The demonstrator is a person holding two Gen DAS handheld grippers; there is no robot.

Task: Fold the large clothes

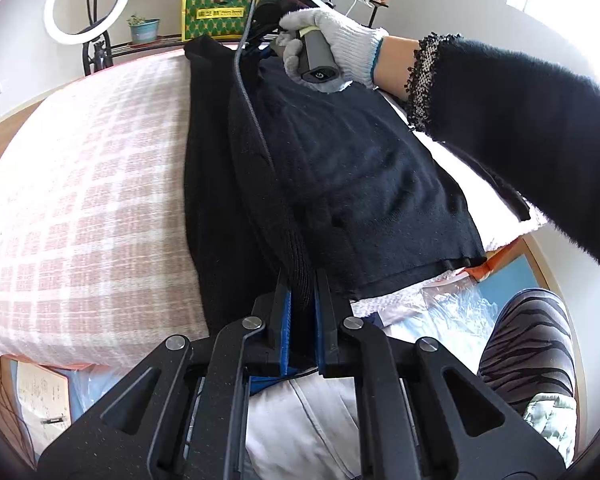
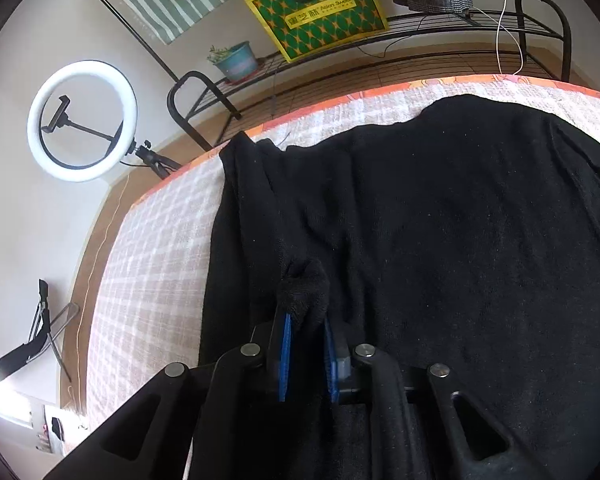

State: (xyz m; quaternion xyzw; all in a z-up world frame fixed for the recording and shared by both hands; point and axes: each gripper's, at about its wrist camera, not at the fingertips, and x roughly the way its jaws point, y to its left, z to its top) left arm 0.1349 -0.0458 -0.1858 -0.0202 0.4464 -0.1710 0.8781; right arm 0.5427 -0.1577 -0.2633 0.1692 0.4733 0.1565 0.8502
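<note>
A large black knit garment [image 1: 340,168] lies on a bed with a pink-and-white checked cover [image 1: 88,184]. My left gripper [image 1: 303,280] is shut on the ribbed near edge of the garment and holds a folded layer up. In the left wrist view a gloved hand [image 1: 332,46] holds the right gripper's handle over the garment's far end. In the right wrist view my right gripper [image 2: 305,312] is shut on a bunched bit of the black garment [image 2: 460,220], which spreads flat over the checked cover [image 2: 152,280].
A ring light on a stand [image 2: 80,120] stands at the left. A black wire rack [image 2: 380,40] behind the bed bears a potted plant [image 2: 236,60] and a green-and-yellow box [image 2: 320,4]. Plastic bags [image 1: 452,312] and papers [image 1: 40,396] lie by the bed's near edge.
</note>
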